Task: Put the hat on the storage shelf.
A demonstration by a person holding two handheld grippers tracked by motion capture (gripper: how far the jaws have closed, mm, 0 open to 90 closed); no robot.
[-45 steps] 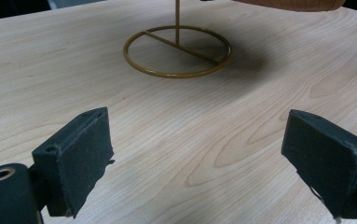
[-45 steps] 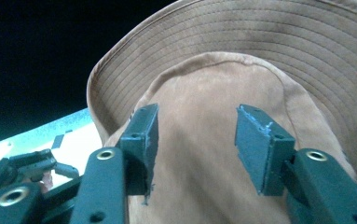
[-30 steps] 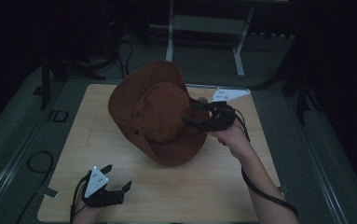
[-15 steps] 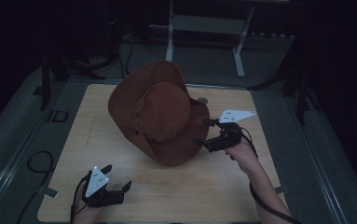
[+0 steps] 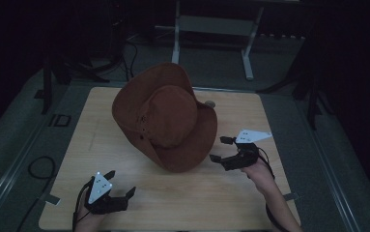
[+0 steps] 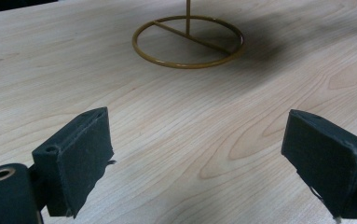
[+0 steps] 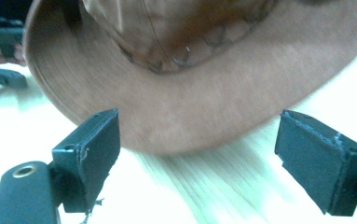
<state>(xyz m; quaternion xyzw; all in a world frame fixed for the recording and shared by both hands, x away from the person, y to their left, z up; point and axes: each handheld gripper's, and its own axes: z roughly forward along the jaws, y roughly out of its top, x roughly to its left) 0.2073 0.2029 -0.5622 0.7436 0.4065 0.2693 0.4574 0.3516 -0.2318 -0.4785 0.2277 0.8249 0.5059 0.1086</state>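
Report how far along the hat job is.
Done: the brown hat sits tilted over the gold wire stand on the table. In hand: nothing; the right gripper is open beside the brim, the left gripper open near the table's front. Left: probably nothing but withdrawing.

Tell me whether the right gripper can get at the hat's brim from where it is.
Probably yes: the right gripper is open beside the hat, facing its brim, with bare table between.
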